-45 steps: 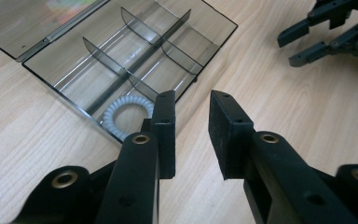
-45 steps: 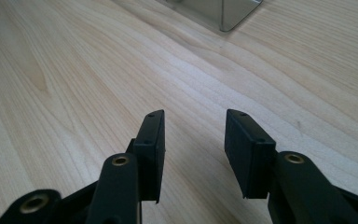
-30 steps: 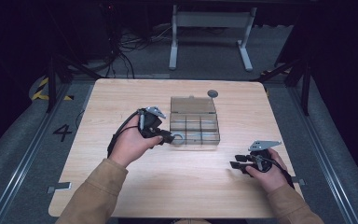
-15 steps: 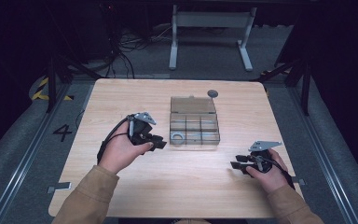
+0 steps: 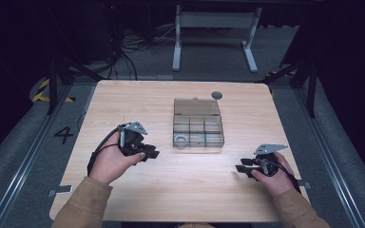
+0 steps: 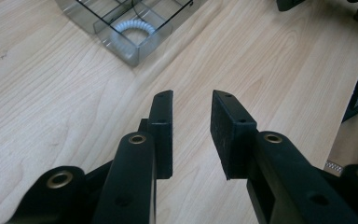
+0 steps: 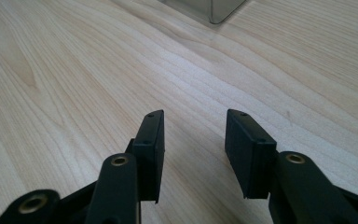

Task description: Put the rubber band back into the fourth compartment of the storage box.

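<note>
In the high view a light wooden table with rounded corners stands on grey carpet, and a clear compartment box lies near its middle, lid folded back toward the far side. A pale ring sits in the box's near-left compartment, and a small grey disc lies beyond the box, close to the far edge. The left gripper rests over the board left of the box, near it but apart, with bare wood all the way to the left and near edges. The right gripper sits toward the near right corner, well apart from the box, jaws pointing left across open wood; the right edge lies close behind the hand. In the left gripper view the left gripper shows its two black jaws parted by a moderate gap, holding nothing, with wood grain visible between them; the box corner with the white ring lies ahead and to the upper left, clear table between. In the right gripper view the right gripper has its jaws spread somewhat wider, gripping nothing, above bare board; a corner of the box shows at the top edge, well ahead.
</note>
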Available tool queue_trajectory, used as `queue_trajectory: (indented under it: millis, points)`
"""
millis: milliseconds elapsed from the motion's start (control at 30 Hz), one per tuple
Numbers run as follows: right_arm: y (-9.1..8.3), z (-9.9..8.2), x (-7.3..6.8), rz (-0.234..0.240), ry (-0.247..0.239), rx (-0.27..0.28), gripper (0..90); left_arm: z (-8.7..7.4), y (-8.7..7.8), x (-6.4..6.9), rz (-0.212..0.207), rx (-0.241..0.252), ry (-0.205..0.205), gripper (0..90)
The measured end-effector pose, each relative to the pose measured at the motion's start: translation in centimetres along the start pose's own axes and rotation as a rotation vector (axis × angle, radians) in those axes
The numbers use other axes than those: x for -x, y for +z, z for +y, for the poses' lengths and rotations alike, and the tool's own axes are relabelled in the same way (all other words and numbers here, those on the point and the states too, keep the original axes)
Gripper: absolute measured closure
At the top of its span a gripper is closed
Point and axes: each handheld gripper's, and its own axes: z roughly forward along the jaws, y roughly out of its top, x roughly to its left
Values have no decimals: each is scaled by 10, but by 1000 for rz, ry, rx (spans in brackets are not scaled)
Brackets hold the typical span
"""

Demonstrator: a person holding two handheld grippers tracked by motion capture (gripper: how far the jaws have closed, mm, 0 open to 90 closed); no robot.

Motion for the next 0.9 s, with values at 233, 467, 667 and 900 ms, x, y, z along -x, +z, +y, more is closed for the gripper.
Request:
queue_trajectory:
  millis: [233, 467, 667, 900]
  points:
    - [0, 0, 0, 0, -1, -5, 589, -19, -3, -2, 5, 1, -18, 695]
    - [1, 0, -1, -2, -2, -5, 587, -33, -7, -7, 22, -4, -34, 683]
    - [2, 0, 0, -1, 1, -8, 587, -40, -9, -11, 36, -7, -57, 680]
    - [2, -1, 0, 1, 0, -9, 587, -54, -8, -22, 51, -29, -91, 670]
